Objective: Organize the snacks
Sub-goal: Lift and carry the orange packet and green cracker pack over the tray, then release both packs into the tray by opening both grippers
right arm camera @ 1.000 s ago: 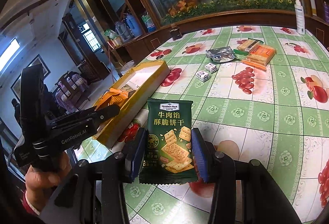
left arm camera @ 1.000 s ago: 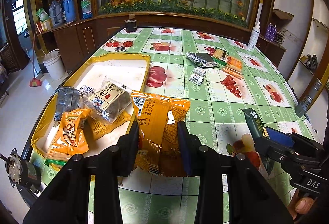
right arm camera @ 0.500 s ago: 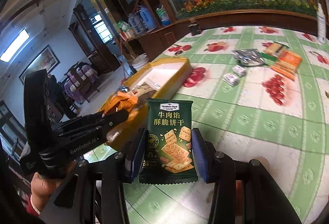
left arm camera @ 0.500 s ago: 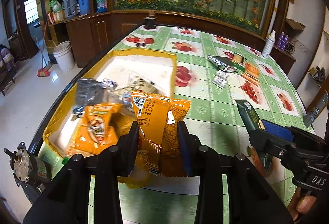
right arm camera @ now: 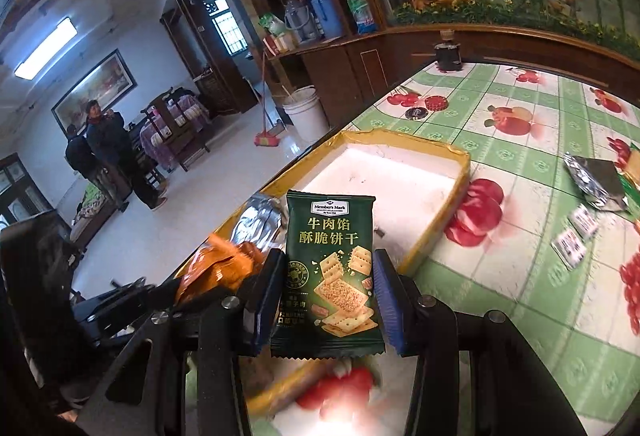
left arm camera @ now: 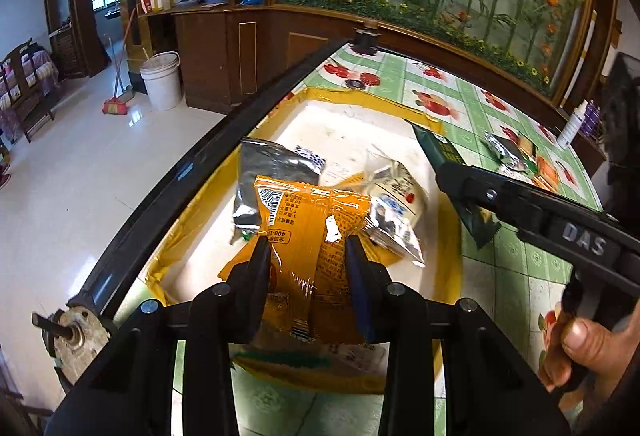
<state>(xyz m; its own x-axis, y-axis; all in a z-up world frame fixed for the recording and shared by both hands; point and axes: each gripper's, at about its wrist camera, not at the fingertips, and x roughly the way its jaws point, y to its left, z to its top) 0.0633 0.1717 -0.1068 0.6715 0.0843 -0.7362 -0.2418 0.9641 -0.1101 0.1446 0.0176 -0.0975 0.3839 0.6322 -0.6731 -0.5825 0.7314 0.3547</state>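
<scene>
My left gripper (left arm camera: 308, 256) is shut on an orange snack packet (left arm camera: 310, 224) and holds it over the near end of the yellow-rimmed white tray (left arm camera: 348, 128). Silver and white snack bags (left arm camera: 276, 176) lie in the tray under it. My right gripper (right arm camera: 326, 288) is shut on a dark green cracker packet (right arm camera: 330, 264), held above the tray's near right side (right arm camera: 432, 236); in the left wrist view this packet (left arm camera: 444, 156) sticks up over the tray's right rim. The left gripper's orange packet shows at the left of the right wrist view (right arm camera: 220, 268).
Loose snacks lie on the green fruit-print tablecloth (right arm camera: 532, 164) to the right: a silver bag (right arm camera: 596, 180) and small white packets (right arm camera: 572, 240). The table's dark edge (left arm camera: 192, 172) runs just left of the tray. A white bucket (left arm camera: 162, 80) stands on the floor.
Both grippers have moved left and over the tray with their packets still held. The right gripper now sits close beside the left one above the tray.
</scene>
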